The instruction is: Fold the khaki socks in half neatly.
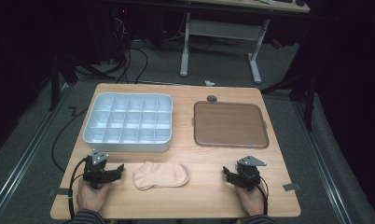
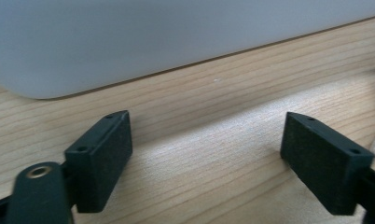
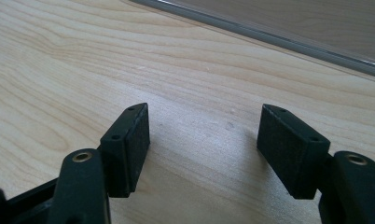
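Observation:
A pale peach sock (image 1: 160, 176) lies flat near the table's front edge, between the two hands. My left gripper (image 1: 116, 171) rests on the wood just left of the sock, open, its jaws apart over bare table (image 2: 206, 144). My right gripper (image 1: 228, 173) sits to the sock's right, also open with nothing between its jaws (image 3: 204, 135). A white divided organizer box (image 1: 128, 122) stands at the back left; its side wall (image 2: 129, 42) crosses the top of the left gripper view. A brown tray (image 1: 230, 124) lies at the back right; its rim (image 3: 279, 37) crosses the right gripper view.
The wooden table (image 1: 204, 191) has bare wood along its front and between box and tray. A small dark round object (image 1: 211, 98) sits behind the tray. Beyond the table are a white desk frame (image 1: 220, 32) and cables (image 1: 129, 56) on the floor.

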The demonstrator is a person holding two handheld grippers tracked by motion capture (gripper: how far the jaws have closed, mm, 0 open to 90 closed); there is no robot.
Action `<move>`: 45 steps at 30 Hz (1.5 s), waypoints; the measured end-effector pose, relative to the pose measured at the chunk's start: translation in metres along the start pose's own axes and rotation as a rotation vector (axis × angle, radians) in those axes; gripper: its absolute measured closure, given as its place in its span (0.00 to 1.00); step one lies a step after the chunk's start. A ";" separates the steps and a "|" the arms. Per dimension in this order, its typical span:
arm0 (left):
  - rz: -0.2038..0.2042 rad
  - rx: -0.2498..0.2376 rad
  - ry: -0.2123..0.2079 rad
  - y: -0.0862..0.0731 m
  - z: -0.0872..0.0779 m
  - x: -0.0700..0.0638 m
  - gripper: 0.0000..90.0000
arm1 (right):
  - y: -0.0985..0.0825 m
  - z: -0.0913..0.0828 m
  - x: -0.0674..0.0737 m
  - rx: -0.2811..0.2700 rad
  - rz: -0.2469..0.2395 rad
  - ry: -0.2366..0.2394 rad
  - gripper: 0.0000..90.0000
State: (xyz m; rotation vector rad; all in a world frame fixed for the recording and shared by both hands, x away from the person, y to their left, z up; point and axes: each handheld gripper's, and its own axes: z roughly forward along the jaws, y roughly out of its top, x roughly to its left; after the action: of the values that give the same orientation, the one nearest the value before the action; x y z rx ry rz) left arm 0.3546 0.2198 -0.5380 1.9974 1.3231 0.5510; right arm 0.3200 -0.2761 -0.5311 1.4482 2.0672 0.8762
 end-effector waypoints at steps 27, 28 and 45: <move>-0.074 -0.012 -0.043 0.001 -0.006 0.001 0.19 | -0.003 -0.004 0.001 -0.017 0.026 -0.033 0.57; -0.068 -0.017 -0.046 0.001 -0.007 0.000 0.20 | -0.003 -0.005 0.001 -0.025 0.026 -0.027 0.57; 0.020 -0.038 -0.166 0.007 -0.031 -0.028 0.32 | -0.001 -0.009 0.035 -0.053 -0.008 0.092 0.65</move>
State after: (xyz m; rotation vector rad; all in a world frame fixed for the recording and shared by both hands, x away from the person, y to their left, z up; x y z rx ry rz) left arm 0.3277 0.2009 -0.5111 1.9813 1.1847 0.4064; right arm 0.3012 -0.2457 -0.5262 1.3955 2.0981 1.0038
